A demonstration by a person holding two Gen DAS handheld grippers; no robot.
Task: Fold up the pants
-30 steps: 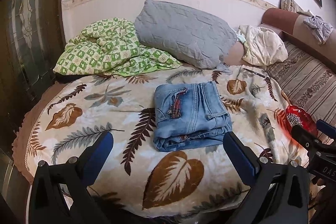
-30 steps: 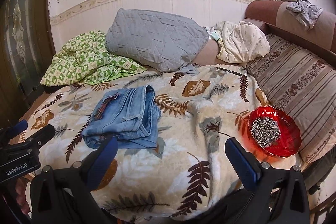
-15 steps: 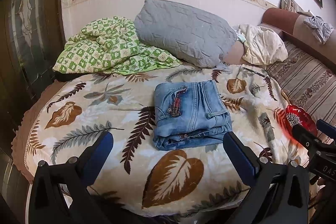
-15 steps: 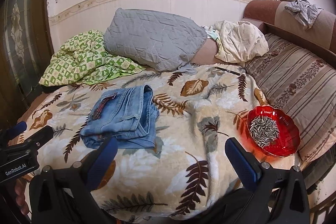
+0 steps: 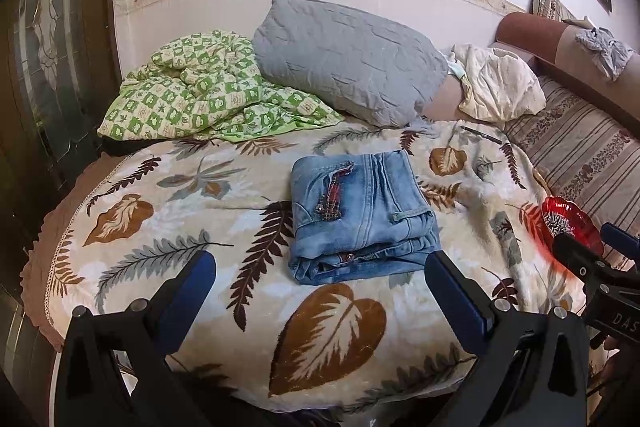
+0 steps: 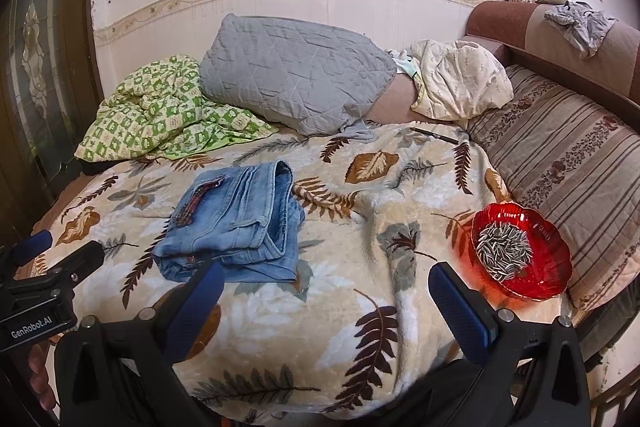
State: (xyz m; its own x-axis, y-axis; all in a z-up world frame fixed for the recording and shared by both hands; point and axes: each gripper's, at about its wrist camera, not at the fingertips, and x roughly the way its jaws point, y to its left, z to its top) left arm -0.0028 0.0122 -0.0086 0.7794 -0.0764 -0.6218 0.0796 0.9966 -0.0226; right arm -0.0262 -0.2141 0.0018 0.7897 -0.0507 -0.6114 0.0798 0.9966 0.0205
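Nearest the lenses, both tools are hanging off the near edge of the bed. The left hand-held gripper [image 5: 320, 281] is standing wide, empty, its blue pads well apart either side of the jeans [image 5: 360, 215]. The right hand-held gripper [image 6: 322, 285] is likewise wide and gripping nothing.

Change over the last second: almost nothing. Both views are drifting back only slightly; the denim bundle is lying in the same shape and the same spot.

Beyond the left gripper's tips, the jeans are sitting as a compact rectangle on the leaf-print blanket [image 5: 328, 331], waistband and button at the near edge, layers stacked. Right of the jeans, a red glass bowl [image 6: 552, 251] of sunflower seeds is resting by the striped cushion [image 6: 568, 155]. Behind the jeans, the grey quilted pillow [image 5: 348, 59] and green checked quilt [image 5: 192, 87] are lying against the wall.

Judgement: folding looks complete; both grippers appear to be retreating, nothing left to tidy.
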